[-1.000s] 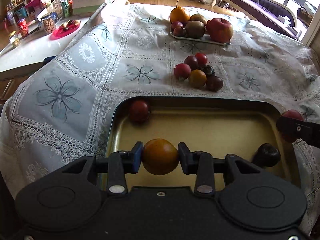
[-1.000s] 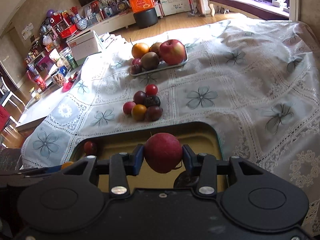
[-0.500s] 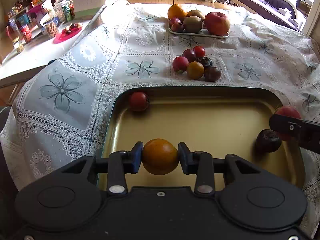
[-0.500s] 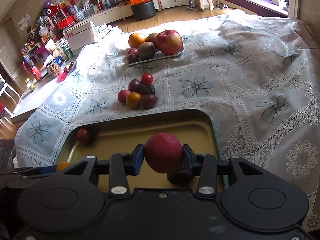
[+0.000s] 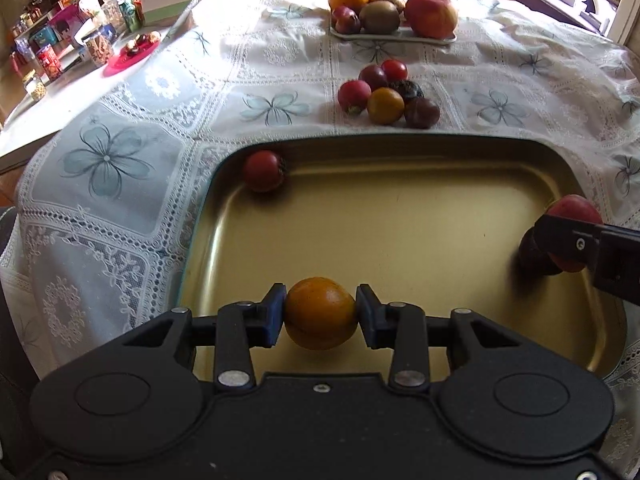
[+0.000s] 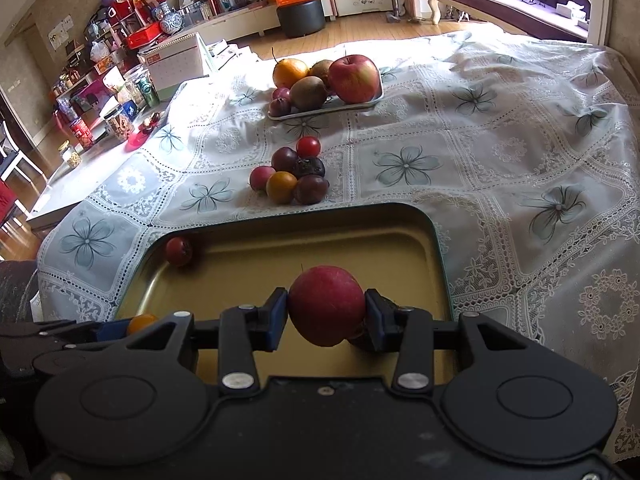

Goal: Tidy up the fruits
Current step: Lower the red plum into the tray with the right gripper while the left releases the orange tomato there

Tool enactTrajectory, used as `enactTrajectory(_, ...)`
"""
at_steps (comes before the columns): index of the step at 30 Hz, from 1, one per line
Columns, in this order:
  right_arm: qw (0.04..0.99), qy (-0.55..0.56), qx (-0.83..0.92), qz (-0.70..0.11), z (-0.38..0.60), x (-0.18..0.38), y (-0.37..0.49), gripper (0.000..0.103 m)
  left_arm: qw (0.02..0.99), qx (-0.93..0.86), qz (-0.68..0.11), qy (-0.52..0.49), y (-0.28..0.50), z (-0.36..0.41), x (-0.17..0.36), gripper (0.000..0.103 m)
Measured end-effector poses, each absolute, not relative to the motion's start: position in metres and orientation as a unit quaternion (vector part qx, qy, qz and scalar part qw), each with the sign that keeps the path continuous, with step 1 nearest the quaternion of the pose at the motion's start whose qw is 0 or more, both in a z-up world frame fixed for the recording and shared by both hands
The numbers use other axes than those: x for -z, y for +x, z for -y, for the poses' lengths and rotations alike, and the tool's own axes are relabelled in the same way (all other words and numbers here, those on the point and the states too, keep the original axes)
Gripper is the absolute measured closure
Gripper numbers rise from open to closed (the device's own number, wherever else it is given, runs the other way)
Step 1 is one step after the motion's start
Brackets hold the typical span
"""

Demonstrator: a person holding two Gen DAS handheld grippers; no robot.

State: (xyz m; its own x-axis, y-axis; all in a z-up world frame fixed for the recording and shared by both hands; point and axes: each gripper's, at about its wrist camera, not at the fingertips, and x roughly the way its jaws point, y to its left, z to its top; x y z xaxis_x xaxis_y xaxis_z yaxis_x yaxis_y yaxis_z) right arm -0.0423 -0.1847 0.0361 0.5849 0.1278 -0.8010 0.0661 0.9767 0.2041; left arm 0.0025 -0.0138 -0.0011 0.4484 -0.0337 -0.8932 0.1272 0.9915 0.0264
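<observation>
My left gripper (image 5: 320, 314) is shut on a small orange fruit (image 5: 320, 312), held over the near part of a gold metal tray (image 5: 400, 216). My right gripper (image 6: 326, 312) is shut on a red fruit (image 6: 326, 304) over the tray's right side (image 6: 424, 248); it also shows at the right edge of the left wrist view (image 5: 572, 232). A dark fruit (image 5: 532, 258) lies in the tray under the right gripper, mostly hidden. A small red fruit (image 5: 264, 170) lies in the tray's far left corner. A pile of several small fruits (image 5: 388, 92) sits on the tablecloth beyond the tray.
A white plate (image 6: 332, 106) holds an apple (image 6: 354, 78), kiwis, an orange and small fruits at the far side. A lace cloth (image 6: 500, 160) covers the table. A side table (image 5: 60, 80) with jars and a red dish stands at the left.
Both grippers have drawn back and lower over the tray, so more of the tray shows. The right gripper's red fruit now sits over the dark fruit. Both grips are unchanged.
</observation>
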Motion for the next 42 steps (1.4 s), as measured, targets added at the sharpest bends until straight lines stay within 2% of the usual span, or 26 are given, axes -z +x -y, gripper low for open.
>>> enactTrajectory(12, 0.879, 0.101, -0.018, -0.465, 0.180, -0.024, -0.038, 0.060, 0.839, 0.043, -0.542, 0.027, 0.005, 0.009, 0.007, 0.055)
enactTrajectory(42, 0.884, 0.100, -0.003, -0.456, 0.184, -0.026, -0.038, 0.058, 0.851, 0.027, -0.524, 0.031, -0.001, 0.012, -0.001, 0.055)
